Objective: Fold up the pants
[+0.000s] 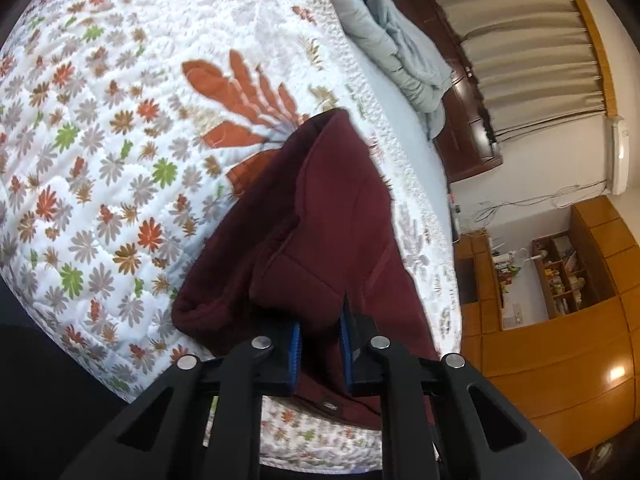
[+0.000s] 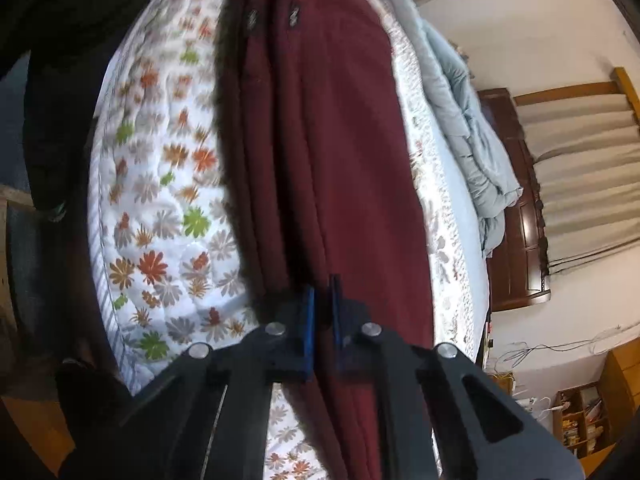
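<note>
Left gripper, right gripper: matte black linkage arms, round silver pivot pins, blue ribbed pads lining the inner finger faces

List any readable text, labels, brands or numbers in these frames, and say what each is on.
No text can be read.
Two small grey marks on the maroon pants: one, the other, both too blurred to read.
Items on the wooden shelf: too small to read.
Floral quilt: pattern only, no lettering.
</note>
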Demonstrator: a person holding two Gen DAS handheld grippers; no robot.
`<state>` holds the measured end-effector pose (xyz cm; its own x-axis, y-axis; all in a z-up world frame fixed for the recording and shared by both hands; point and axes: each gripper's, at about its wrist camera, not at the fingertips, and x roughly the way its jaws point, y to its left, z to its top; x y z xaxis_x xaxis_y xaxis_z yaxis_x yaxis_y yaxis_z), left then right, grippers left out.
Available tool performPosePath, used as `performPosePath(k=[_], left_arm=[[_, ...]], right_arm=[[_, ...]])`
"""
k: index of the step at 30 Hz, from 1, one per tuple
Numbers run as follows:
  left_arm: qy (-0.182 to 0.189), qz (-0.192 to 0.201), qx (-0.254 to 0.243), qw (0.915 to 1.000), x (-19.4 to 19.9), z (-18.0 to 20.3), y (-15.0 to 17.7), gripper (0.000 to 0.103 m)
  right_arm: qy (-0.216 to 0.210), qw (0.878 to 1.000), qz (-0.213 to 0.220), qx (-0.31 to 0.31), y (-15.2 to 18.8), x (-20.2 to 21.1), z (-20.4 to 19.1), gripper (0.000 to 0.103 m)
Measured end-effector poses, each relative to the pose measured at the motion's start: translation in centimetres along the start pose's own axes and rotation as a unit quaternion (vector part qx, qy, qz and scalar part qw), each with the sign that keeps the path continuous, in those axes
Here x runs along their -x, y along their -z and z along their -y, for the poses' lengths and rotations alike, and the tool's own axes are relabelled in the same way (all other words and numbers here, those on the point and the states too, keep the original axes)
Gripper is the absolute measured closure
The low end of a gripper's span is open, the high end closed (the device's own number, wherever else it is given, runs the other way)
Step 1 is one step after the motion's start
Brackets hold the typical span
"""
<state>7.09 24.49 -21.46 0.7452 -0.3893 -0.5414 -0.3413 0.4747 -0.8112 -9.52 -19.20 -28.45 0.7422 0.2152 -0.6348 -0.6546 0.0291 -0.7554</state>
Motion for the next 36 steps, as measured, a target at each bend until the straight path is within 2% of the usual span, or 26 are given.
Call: performPosePath(k=[3, 5, 8, 10, 12, 15, 16, 17, 20, 21, 22, 24, 26, 28, 29, 30, 32, 34, 35, 36], left_arm=[[0.012, 0.009, -0.012, 0.9998, 1.8, 1.1, 0.5, 0.089], [0.009, 0.004, -0.008, 0.9999, 2.2, 0.8, 0.9, 0.089], [-0.015, -0.011, 0.021, 0.9996, 1.2, -1.3, 1.6, 0.089], [-0.021, -0.005, 0.014, 0.9997, 1.2, -0.9, 1.6, 0.089], [-0.032, -0.013, 0.041, 0.9986, 0.8, -1.5, 1.5, 0.089], [-0.041, -0.026, 0.034, 0.9982, 0.8, -1.0, 1.7, 0.083], [-0.046, -0.026, 0.031, 0.9981, 1.1, -0.8, 1.8, 0.08], [-0.069, -0.016, 0.011, 0.9974, 2.0, 0.0, 2.0, 0.078], [-0.111, 0.036, -0.061, 0.9913, 4.6, 2.9, 2.5, 0.077], [-0.118, 0.064, -0.097, 0.9862, 5.6, 4.6, 2.7, 0.074], [-0.117, 0.078, -0.125, 0.9821, 6.0, 6.0, 2.7, 0.061], [-0.098, 0.084, -0.176, 0.9759, 5.0, 8.5, 2.2, 0.049], [-0.085, 0.087, -0.215, 0.9691, 3.2, 10.1, 1.7, 0.046], [-0.101, 0.07, -0.25, 0.9603, -0.5, 10.7, 0.6, 0.044], [-0.114, 0.055, -0.254, 0.9588, -2.0, 10.6, 0.3, 0.044], [-0.146, 0.026, -0.252, 0.9563, -4.3, 10.0, -0.3, 0.044], [-0.184, -0.03, -0.24, 0.9528, -7.4, 8.0, -0.8, 0.044], [-0.184, -0.028, -0.254, 0.9491, -8.0, 7.3, -0.5, 0.044], [-0.194, -0.032, -0.268, 0.9431, -8.1, 7.7, -0.3, 0.044], [-0.197, -0.033, -0.272, 0.9412, -8.1, 7.8, -0.1, 0.043]], right_arm=[[0.015, 0.999, 0.019, -0.028, 0.1, 2.1, 2.2, 0.097], [0.006, 0.999, 0.019, -0.036, 0.4, 2.8, 2.5, 0.097], [-0.01, 1.0, 0.009, -0.009, 0.5, 1.2, 0.2, 0.097], [-0.014, 1.0, 0.004, -0.004, 0.3, 0.1, -0.6, 0.097], [-0.015, 1.0, 0.002, -0.007, 0.1, -0.4, -0.6, 0.096], [-0.015, 1.0, 0.01, -0.012, 0.2, 0.2, -0.1, 0.09], [-0.017, 1.0, 0.014, -0.018, 0.4, 0.7, 0.2, 0.082], [-0.018, 0.999, 0.016, -0.025, 0.7, 1.3, 0.5, 0.072], [-0.034, 0.993, 0.022, -0.107, 2.2, 3.9, 2.7, 0.069], [-0.037, 0.988, 0.012, -0.153, 3.3, 4.3, 4.3, 0.068], [-0.036, 0.983, 0.001, -0.178, 4.0, 4.3, 5.2, 0.066], [-0.044, 0.965, -0.037, -0.257, 6.1, 3.3, 7.8, 0.065], [-0.065, 0.936, -0.068, -0.34, 8.0, 1.6, 9.9, 0.064], [-0.108, 0.902, -0.108, -0.404, 9.7, -0.7, 10.8, 0.061], [-0.128, 0.891, -0.128, -0.415, 10.2, -1.6, 10.5, 0.06], [-0.157, 0.875, -0.143, -0.436, 11.1, -2.3, 10.4, 0.06], [-0.185, 0.85, -0.127, -0.476, 12.6, -1.7, 11.3, 0.061], [-0.187, 0.804, -0.098, -0.556, 16.8, 0.1, 14.1, 0.06], [-0.182, 0.766, -0.078, -0.612, 20.2, 1.3, 15.6, 0.058], [-0.172, 0.731, -0.065, -0.657, 23.4, 2.4, 16.2, 0.057]])
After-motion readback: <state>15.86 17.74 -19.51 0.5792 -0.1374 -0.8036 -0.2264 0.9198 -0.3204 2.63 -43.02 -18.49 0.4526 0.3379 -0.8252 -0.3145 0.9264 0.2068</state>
